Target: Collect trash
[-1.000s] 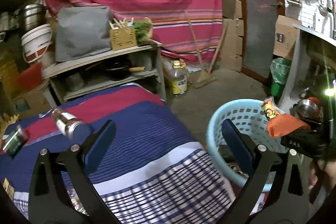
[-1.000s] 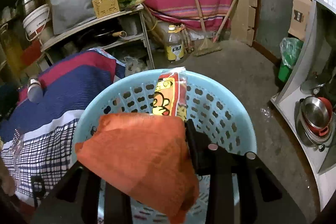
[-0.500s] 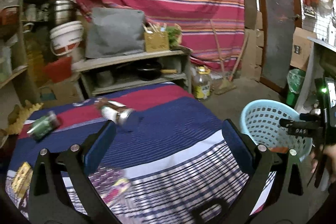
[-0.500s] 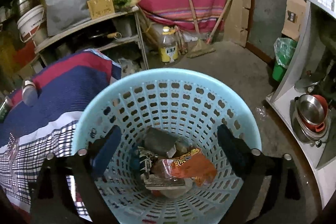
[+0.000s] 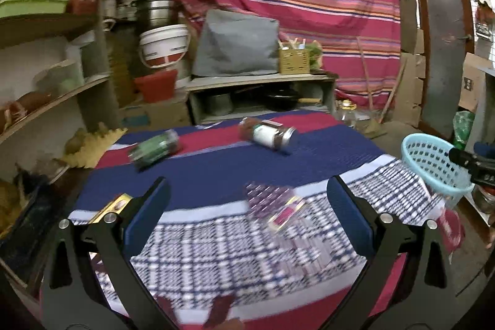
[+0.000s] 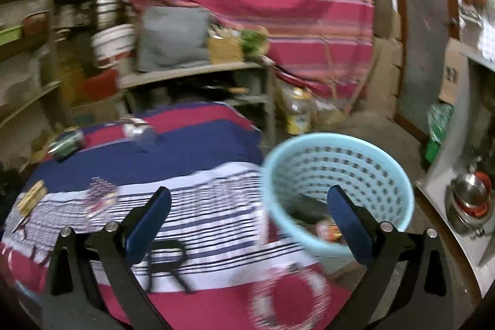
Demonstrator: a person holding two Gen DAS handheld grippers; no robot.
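Released wrapper now lies in the basket (image 6: 337, 194), my right tool (image 6: 249, 217) having just opened wide, empty; left tool (image 5: 247, 215) wide; hasty sweeping risks knocking jars (image 5: 269, 136) off the bed (image 5: 216, 169).

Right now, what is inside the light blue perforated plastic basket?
In the right wrist view, the light blue perforated plastic basket holds a dark item and an orange-red wrapper at the bottom. Blur, the near rim and a blue finger pad hide the rest.

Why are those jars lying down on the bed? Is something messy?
Yes. A green jar and a brown jar lie tipped on their sides on the striped cloth, with wrappers scattered nearby. Some trash is already in the blue basket.
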